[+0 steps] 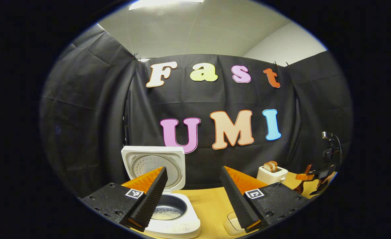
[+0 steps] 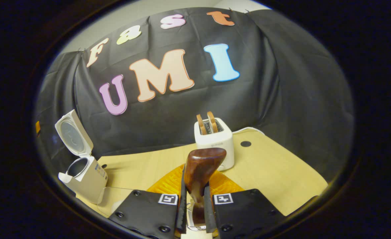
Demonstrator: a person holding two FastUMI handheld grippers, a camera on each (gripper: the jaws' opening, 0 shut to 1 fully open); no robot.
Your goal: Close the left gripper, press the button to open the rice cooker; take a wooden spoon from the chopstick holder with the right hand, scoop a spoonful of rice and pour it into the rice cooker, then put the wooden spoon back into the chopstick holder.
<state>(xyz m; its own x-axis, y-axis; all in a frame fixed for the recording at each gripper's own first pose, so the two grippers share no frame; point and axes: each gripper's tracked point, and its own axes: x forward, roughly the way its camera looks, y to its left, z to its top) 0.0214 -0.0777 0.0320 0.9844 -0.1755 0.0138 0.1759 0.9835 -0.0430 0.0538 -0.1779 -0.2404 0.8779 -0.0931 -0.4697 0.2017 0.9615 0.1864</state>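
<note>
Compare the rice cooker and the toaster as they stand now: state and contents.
The rice cooker stands with its lid swung up and open, while the toaster has no lid, just open slots on top. The rice cooker's pot holds loose white rice at its bottom; the toaster holds two bread slices standing upright out of its slots. The rice cooker sits at the table's left side, the toaster farther back. Both are white and rest on the wooden table.

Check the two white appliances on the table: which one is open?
The rice cooker: its lid stands raised and the inner pot shows rice at the bottom. The toaster has no lid, only two bread slices standing in its slots.
</note>
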